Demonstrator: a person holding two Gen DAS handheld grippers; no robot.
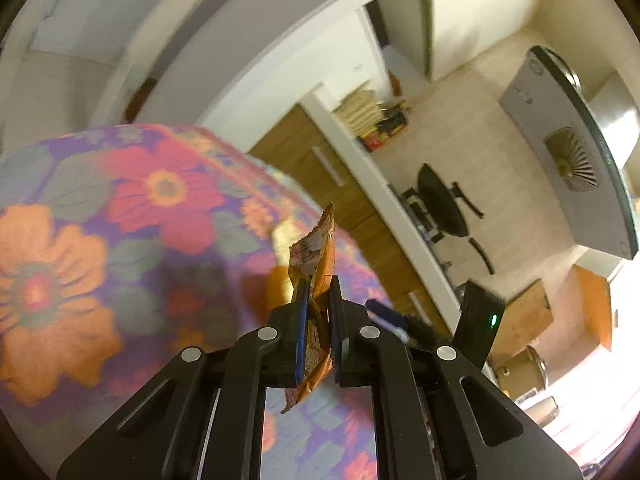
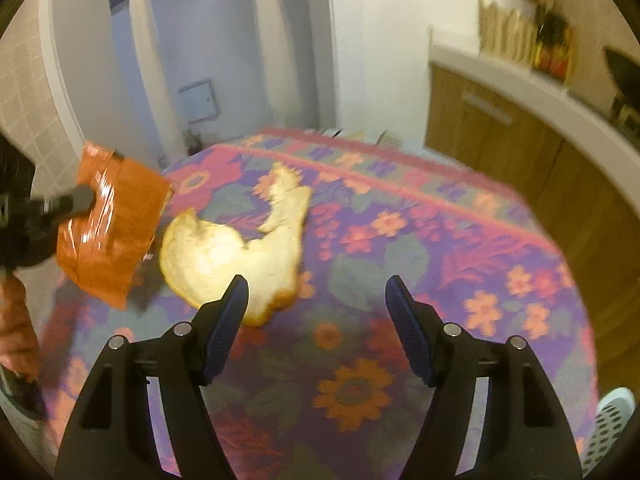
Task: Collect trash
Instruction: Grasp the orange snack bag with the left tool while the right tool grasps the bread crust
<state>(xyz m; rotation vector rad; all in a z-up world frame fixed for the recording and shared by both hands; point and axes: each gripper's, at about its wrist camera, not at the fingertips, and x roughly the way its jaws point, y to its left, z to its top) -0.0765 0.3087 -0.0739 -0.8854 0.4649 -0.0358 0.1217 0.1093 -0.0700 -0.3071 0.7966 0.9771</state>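
My left gripper [image 1: 318, 284] is shut on an orange snack wrapper [image 1: 316, 252] and holds it up above the flowered tablecloth [image 1: 120, 240]. In the right wrist view the same wrapper [image 2: 110, 224] hangs at the left, pinched by the left gripper [image 2: 80, 196]. A pale yellow peel [image 2: 240, 248] lies on the flowered tablecloth [image 2: 400, 280], beside the wrapper. My right gripper [image 2: 316, 292] is open and empty, just in front of the peel's near edge.
Wooden cabinets [image 2: 500, 140] with a white counter [image 2: 540, 92] run along the right of the table. A black office chair [image 1: 444, 204] and a grey appliance [image 1: 560, 152] stand on the tiled floor. A white perforated basket [image 2: 612, 424] shows at the lower right.
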